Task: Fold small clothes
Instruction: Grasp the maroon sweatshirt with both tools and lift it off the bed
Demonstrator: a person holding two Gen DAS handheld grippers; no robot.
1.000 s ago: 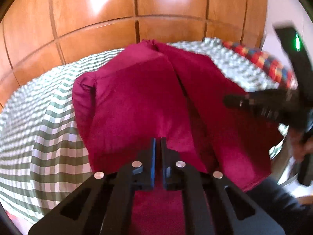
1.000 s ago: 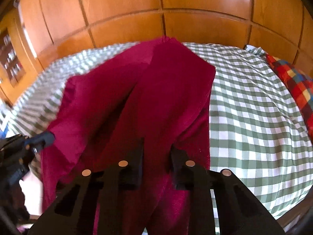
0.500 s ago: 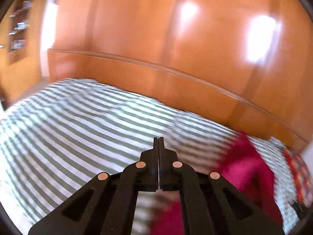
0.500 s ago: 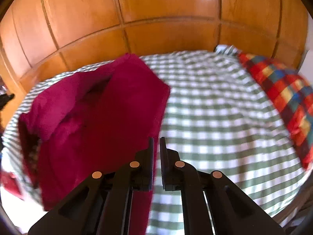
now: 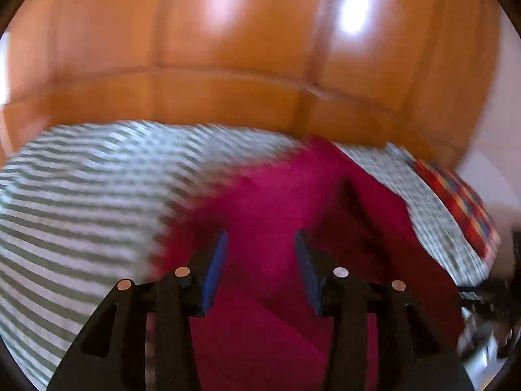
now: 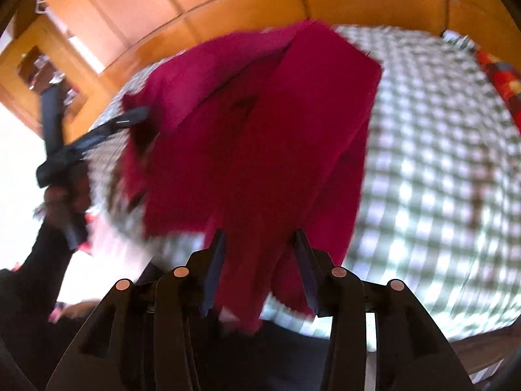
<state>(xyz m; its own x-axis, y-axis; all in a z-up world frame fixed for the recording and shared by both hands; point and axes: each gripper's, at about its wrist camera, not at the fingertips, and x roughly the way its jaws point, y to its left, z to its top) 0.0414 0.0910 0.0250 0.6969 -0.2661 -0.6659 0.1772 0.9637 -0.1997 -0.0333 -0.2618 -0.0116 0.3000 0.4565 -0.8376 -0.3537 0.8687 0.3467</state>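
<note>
I saw both grippers, left (image 5: 260, 260) and right (image 6: 259, 257), with jaws just spread, pinching nothing, above the red garment (image 6: 260, 130) on the checked bed (image 6: 439, 163).

A crimson garment (image 6: 260, 137) — creased lengthwise, partly folded over itself — lies on the green-checked bedspread (image 6: 439, 163).

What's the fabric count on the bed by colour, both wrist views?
Crimson garment: 1
Green-and-white checked bedsheet: 1
Red multicolour plaid cloth: 1
Total: 3
</note>
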